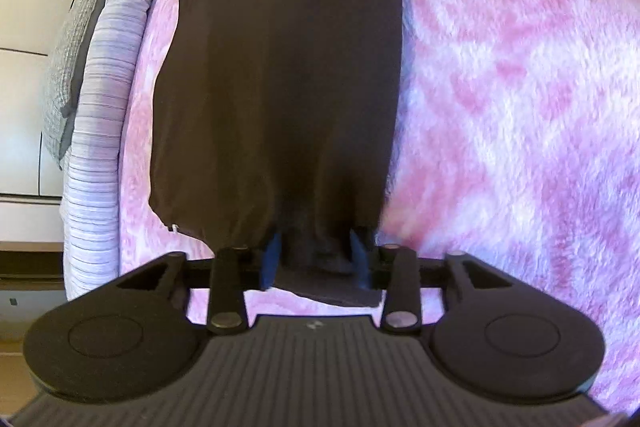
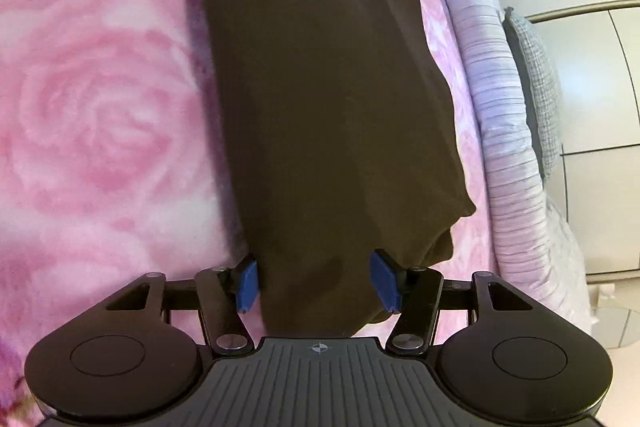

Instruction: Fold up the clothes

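Left wrist view: the left gripper (image 1: 316, 259) sits at the lower centre of the frame, its blue pads (image 1: 271, 261) standing apart with a bunched edge of the dark brown garment (image 1: 280, 75) running between them. The cloth covers the pad tips, so I cannot tell whether they pinch it or merely stand on either side. From the gripper the garment stretches up the middle of the frame as a long, smooth, narrow band lying on the pink rose-patterned blanket (image 1: 520, 87). A small corner of the dark fabric shows below the pads, just above the gripper body. Along the left of the frame runs a ribbed lilac bedding edge (image 1: 100, 131), with a grey checked cushion (image 1: 66, 79) beside it and white cabinet doors (image 1: 24, 27) at the far left.

Right wrist view: the right gripper (image 2: 318, 281) is at lower centre, jaws spread wide — its blue pads (image 2: 386, 281) flank the garment's (image 2: 320, 75) end, and the right-hand pad shows a clear gap from the fabric, so nothing is clamped. The garment runs up the frame centre over the blanket (image 2: 100, 107), its right edge bulging in a loose fold. The lilac bedding edge (image 2: 504, 107) curves down the right side, then the cushion (image 2: 540, 95) and cabinet (image 2: 600, 107).
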Tool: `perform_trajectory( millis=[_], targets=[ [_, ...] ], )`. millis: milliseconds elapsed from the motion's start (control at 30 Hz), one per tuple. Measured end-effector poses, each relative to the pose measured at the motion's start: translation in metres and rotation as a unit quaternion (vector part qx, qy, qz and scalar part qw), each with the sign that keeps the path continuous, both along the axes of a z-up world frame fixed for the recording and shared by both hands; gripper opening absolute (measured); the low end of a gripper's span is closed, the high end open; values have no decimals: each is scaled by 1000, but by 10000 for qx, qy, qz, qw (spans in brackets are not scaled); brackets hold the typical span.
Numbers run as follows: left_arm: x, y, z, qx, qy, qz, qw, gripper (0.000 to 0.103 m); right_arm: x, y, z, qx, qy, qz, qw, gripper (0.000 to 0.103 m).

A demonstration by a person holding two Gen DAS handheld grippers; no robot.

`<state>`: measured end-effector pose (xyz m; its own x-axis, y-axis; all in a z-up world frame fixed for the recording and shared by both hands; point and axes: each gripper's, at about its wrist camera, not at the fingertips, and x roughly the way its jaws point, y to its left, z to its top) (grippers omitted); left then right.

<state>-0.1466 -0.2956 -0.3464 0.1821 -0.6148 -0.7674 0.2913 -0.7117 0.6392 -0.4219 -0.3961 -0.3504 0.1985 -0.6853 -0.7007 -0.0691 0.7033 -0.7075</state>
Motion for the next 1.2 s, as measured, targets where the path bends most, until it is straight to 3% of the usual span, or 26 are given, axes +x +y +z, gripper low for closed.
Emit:
perform_trajectory(
  millis=[33,100,167,267,367,433,467,533,600,633,667,867,1033,1200],
  targets=[
    [2,-2,-2,34,30,-6,10000,18,2,0,0,-13,33,-42,10000,56],
    [6,-1,1,77,115,-31,9999,14,3,-2,2,80,130,-133,9998,46],
    [6,8,10,101,175,-92,9998,11,3,-5,5,196,231,-234,9993,15],
    [11,16,18,77,254,-221,9994,10,2,-9,10,264,311,-362,9985,6],
    [12,26,24,88,309,-185,9993,23,4,-13,15,316,290,-447,9981,6],
    [13,38,26,7,275,-82,9996,45,7,-9,18,240,241,-420,9985,6],
    [14,43,27,-41,235,-34,9997,47,8,-11,17,188,231,-403,9987,7],
    [12,54,26,-59,205,3,9998,50,4,-3,15,131,233,-431,9987,11],
    [7,64,22,-76,152,-155,9997,55,0,6,13,157,160,-469,9986,39],
    [2,66,18,-125,97,-289,9995,58,-3,12,12,162,111,-444,9988,61],
    [-2,65,15,-144,94,-361,9992,59,-5,18,11,127,73,-380,9992,65],
    [-46,42,5,-334,377,-599,9969,57,-2,33,13,138,-270,-276,9992,66],
    [-57,38,-11,-741,33,-968,9925,58,20,43,12,147,-452,153,9988,66],
    [-12,31,-11,-816,-414,-208,9956,49,24,41,5,-88,-439,386,9983,66]
  ],
)
